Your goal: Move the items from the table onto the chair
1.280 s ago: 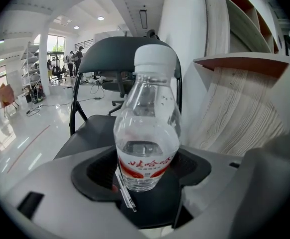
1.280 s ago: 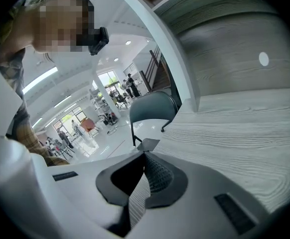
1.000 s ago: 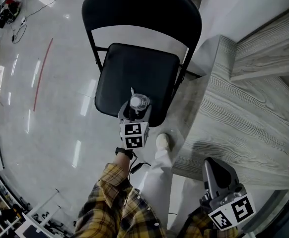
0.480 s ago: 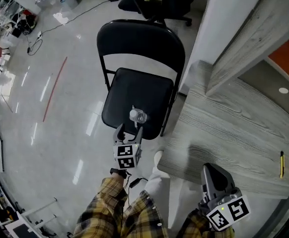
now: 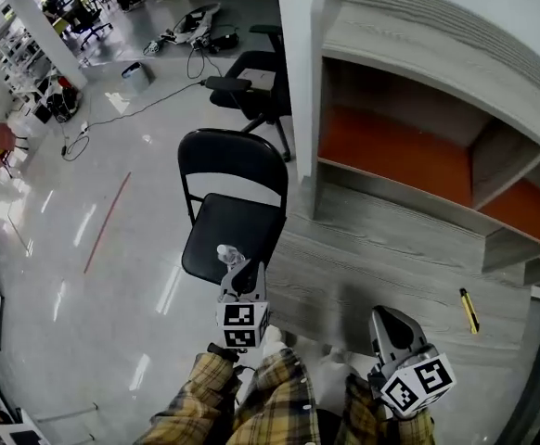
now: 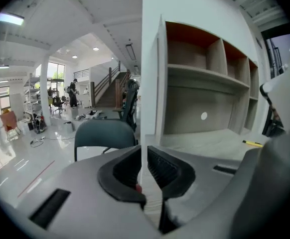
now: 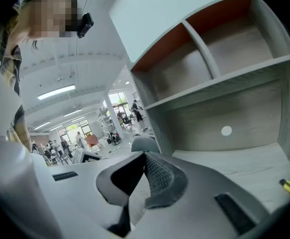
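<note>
Left gripper (image 5: 239, 272) closing, empty; right gripper (image 5: 386, 318) pressed together. Bottle (image 5: 225, 252) on chair (image 5: 216, 170); yellow tool (image 5: 469, 310) on table (image 5: 381, 258).

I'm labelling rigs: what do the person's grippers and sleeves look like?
The left gripper and right gripper are grey, with black ribbed pads and a cube of black-and-white square markers each. Sleeves are yellow plaid. The left gripper's jaws are closing, empty.
</note>
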A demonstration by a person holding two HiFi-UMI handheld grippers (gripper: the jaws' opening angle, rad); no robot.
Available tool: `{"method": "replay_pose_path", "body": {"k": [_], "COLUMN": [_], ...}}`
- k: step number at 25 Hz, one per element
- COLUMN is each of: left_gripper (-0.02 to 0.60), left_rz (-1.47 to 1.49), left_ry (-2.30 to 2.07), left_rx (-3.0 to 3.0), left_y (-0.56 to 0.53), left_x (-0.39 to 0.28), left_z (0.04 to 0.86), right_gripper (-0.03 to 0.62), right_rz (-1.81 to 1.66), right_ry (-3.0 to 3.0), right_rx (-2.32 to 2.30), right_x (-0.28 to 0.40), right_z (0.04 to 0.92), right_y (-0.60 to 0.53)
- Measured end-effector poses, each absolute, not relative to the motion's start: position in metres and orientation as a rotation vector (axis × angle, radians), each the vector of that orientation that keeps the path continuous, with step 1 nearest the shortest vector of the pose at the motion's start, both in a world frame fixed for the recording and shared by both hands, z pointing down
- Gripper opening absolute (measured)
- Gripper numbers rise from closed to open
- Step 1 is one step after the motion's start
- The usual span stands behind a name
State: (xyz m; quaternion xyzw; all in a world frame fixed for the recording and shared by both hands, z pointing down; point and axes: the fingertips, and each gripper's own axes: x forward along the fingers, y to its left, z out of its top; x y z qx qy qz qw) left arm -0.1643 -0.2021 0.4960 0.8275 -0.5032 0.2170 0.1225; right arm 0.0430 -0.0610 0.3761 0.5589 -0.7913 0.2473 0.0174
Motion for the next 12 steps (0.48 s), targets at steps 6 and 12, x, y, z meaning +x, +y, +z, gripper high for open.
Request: {"method": "replay_pose_path", "body": {"k": [6, 12], "left_gripper": [0.005, 0.005], "left_rz": [0.528, 0.453], "left_ry": [-1.242, -1.032], "left_rx": [2.615, 2.713], "left_y": [-0.159, -0.098], "left_x": [-0.031, 0.071], "left_z": [0.427, 0.389], "right_gripper": [0.018, 0.02], "right_rz": [0.654, 0.673], "right_ry": [-2.436, -2.274], "right_rx": [1.881, 1.949], "right_x": [0.122, 0.213], "right_z": [0.356, 0.392], "right_y": [-0.025, 0.015]}}
